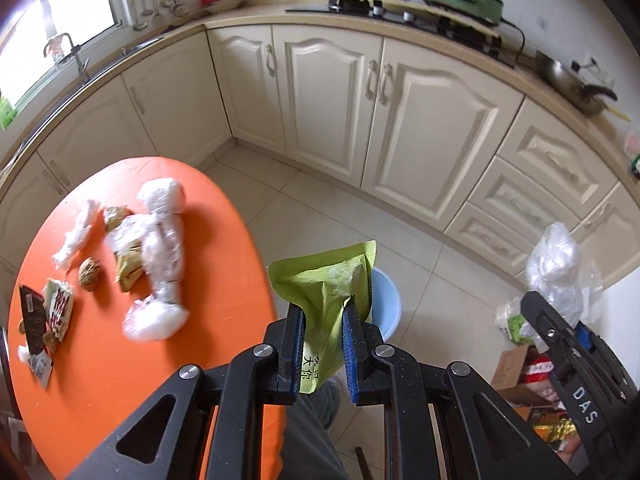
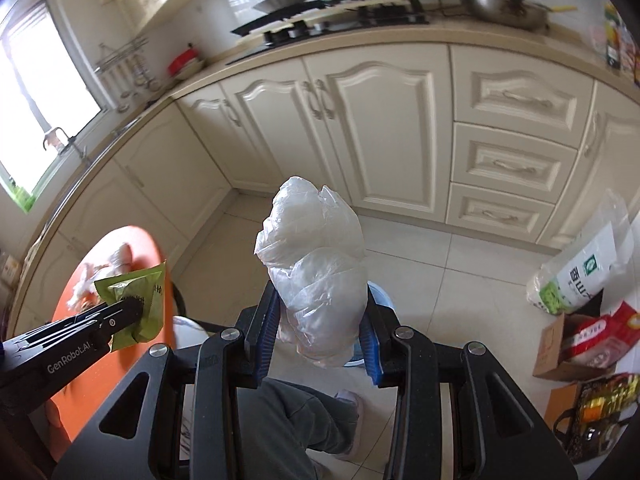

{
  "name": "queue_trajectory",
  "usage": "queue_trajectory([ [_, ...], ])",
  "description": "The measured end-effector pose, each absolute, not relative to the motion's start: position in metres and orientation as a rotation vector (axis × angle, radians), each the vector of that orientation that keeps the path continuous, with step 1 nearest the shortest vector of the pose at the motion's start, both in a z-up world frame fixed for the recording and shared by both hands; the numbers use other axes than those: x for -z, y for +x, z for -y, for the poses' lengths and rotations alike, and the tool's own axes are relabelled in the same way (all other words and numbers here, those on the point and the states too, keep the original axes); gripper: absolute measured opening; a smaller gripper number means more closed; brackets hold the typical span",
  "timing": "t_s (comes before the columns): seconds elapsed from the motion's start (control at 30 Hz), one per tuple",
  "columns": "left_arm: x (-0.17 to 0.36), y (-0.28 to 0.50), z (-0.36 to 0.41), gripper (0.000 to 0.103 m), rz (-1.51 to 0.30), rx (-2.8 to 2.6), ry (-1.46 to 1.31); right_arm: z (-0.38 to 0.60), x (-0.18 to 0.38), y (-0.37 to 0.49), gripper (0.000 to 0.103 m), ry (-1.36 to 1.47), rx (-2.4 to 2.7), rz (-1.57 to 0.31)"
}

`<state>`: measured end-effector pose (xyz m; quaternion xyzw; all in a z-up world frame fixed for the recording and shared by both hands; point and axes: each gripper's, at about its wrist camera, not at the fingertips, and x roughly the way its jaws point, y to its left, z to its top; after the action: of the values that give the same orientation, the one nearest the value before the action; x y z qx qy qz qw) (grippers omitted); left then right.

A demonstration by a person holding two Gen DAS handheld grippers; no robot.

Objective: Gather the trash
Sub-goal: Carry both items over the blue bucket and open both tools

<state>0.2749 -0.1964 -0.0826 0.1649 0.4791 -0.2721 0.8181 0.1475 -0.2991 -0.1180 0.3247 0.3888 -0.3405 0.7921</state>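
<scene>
The collecting is partway through, as far as can be judged. The left gripper point(image 1: 324, 316) has its fingers clamped on a green snack wrapper point(image 1: 326, 280), which stands up at lower centre of the left wrist view, in front of the pale blue bin point(image 1: 386, 304) on the floor. The right gripper point(image 2: 320, 320) has its fingers closed around a crumpled clear plastic bag point(image 2: 316, 264) at the centre of the right wrist view, with a sliver of the same bin's rim showing just behind it. Neither piece has been dropped yet; both are clear of the orange desk point(image 1: 200, 360) and close above the bin. Left on the desk, in the left part of the left wrist view, are more wads of clear plastic wrap point(image 1: 160, 256), a couple of walnuts point(image 1: 89, 274) and some printed snack packets point(image 1: 48, 316), so several more trips look necessary. Both grippers point steeply down towards the floor and sit side by side, the right one's black body showing at the lower right edge of the left wrist view. The person's grey trouser leg point(image 2: 292, 424) is below them.
</scene>
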Motion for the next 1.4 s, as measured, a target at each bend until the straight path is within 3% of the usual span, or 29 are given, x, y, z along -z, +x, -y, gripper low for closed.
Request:
queue_trajectory([
  [0.33, 0.134, 0.317, 0.298, 0.014, -1.052, 0.554, 0.495, 0.349, 0.156, 0.142, 0.037, 0.754, 0.763, -0.884],
  [0.43, 0.152, 0.33, 0.319, 0.019, -1.087, 0.566, 0.504, 0.358, 0.167, 0.151, 0.037, 0.762, 0.743, -0.905],
  [0.47, 0.159, 0.337, 0.327, 0.023, -1.101, 0.557, 0.521, 0.36, 0.17, 0.154, 0.037, 0.761, 0.739, -0.912],
  [0.53, 0.17, 0.351, 0.337, 0.047, -1.14, 0.535, 0.521, 0.363, 0.176, 0.158, 0.037, 0.764, 0.731, -0.923],
  [0.57, 0.176, 0.357, 0.341, 0.065, -1.161, 0.537, 0.508, 0.364, 0.18, 0.16, 0.037, 0.768, 0.731, -0.93],
  [0.6, 0.179, 0.363, 0.344, 0.068, -1.169, 0.54, 0.495, 0.366, 0.183, 0.161, 0.037, 0.771, 0.732, -0.937],
  [0.87, 0.197, 0.395, 0.355, 0.068, -1.196, 0.504, 0.496, 0.378, 0.208, 0.188, 0.042, 0.784, 0.693, -0.974],
  [0.9, 0.196, 0.396, 0.354, 0.067, -1.193, 0.5, 0.495, 0.379, 0.209, 0.193, 0.054, 0.79, 0.664, -0.963],
  [0.93, 0.196, 0.4, 0.355, 0.067, -1.189, 0.495, 0.493, 0.38, 0.21, 0.198, 0.075, 0.8, 0.638, -0.962],
  [1.0, 0.196, 0.402, 0.352, 0.067, -1.183, 0.489, 0.486, 0.379, 0.208, 0.204, 0.092, 0.795, 0.623, -0.951],
  [1.4, 0.187, 0.401, 0.314, 0.067, -1.187, 0.469, 0.42, 0.366, 0.198, 0.206, 0.092, 0.771, 0.651, -0.981],
])
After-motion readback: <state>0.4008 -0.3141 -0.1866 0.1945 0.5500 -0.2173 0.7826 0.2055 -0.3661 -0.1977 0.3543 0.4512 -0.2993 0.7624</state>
